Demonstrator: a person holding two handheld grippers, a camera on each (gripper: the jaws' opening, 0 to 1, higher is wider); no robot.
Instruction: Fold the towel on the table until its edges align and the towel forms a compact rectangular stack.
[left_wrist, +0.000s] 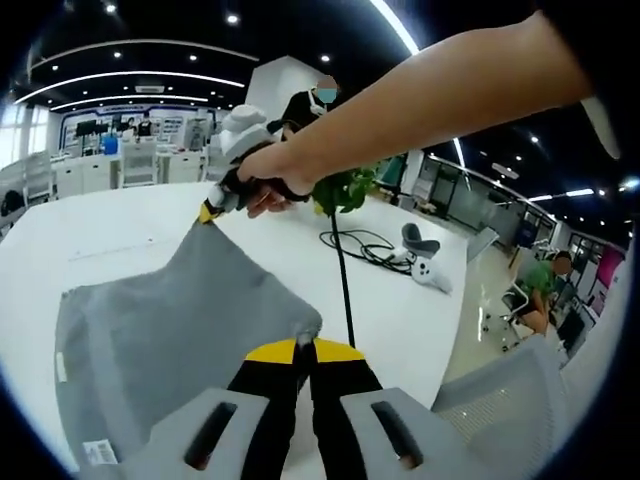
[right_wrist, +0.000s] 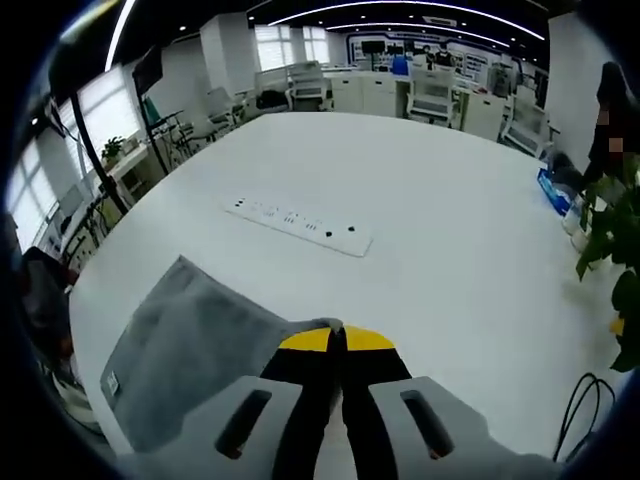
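— Left gripper view first: what's the left claw (left_wrist: 304, 346) doing?

— Its yellow-tipped jaws are pressed together on a corner of the grey towel (left_wrist: 170, 320), right at the near edge of the white bench (left_wrist: 120, 225). The cloth bunches up a little where they pinch it.

— And the other one?

— You can see the right claw (left_wrist: 210, 210) across the towel from there, with the person's hand (left_wrist: 262, 180) wrapped round it and a bare forearm reaching in from the upper right. Its yellow tip sits on the far corner of the towel, which rises to a point there. I'd say it grips that corner.

— Does the right gripper view agree?

— Yes. There the right claw (right_wrist: 336, 338) has its jaws closed with the edge of the towel (right_wrist: 190, 350) caught between them. The rest of the cloth spreads away to the left, lying on the bench (right_wrist: 440, 250), and a small white label shows near its lower left corner.

— Anything else on the bench?

— A long white power strip (right_wrist: 300, 222) lies flat, well apart from the towel. In the left gripper view a leafy green plant (left_wrist: 345, 190) stands just past the hand, a black cable (left_wrist: 365, 250) loops beyond it, and a white handheld controller (left_wrist: 425, 265) lies near the bench's far rim.

— And the room?

— An open office, ceiling lights, a seated person in green (left_wrist: 540, 285) off to the right.
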